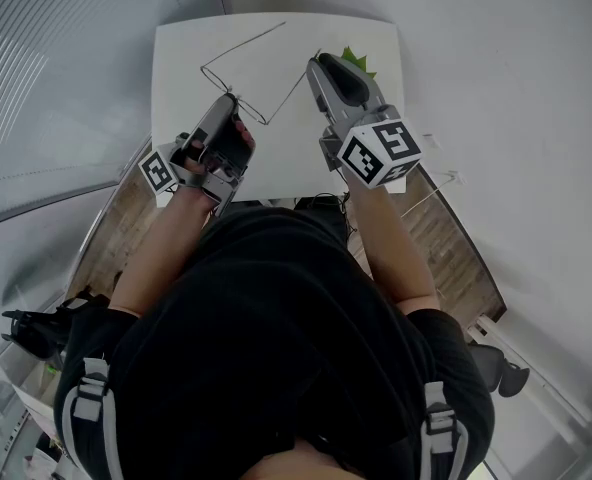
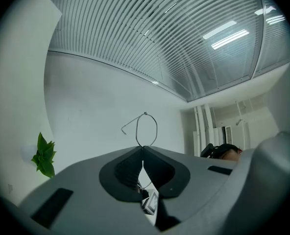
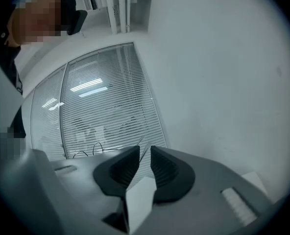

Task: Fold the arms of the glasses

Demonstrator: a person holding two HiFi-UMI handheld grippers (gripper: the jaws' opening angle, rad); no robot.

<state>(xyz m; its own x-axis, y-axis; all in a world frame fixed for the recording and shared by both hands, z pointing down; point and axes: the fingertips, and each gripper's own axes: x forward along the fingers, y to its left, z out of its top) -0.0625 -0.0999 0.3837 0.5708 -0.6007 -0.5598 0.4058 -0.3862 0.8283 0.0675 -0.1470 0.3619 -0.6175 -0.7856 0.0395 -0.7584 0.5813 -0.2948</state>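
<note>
The wire-framed glasses (image 1: 242, 46) hang in the air above the white table (image 1: 181, 53), well off its surface, with both arms unfolded, and we judge they are held so that a temple can swing freely. The left gripper (image 1: 232, 96) steadies the frame, its jaws pressed together on the wire just below a lens rim (image 2: 144, 114). At the right, the right gripper (image 1: 316, 60) meets a temple; only its own view shows us its jaws slightly apart, that thin wire (image 3: 142, 150) running through the gap, while the head view alone shows the whole span.
</note>
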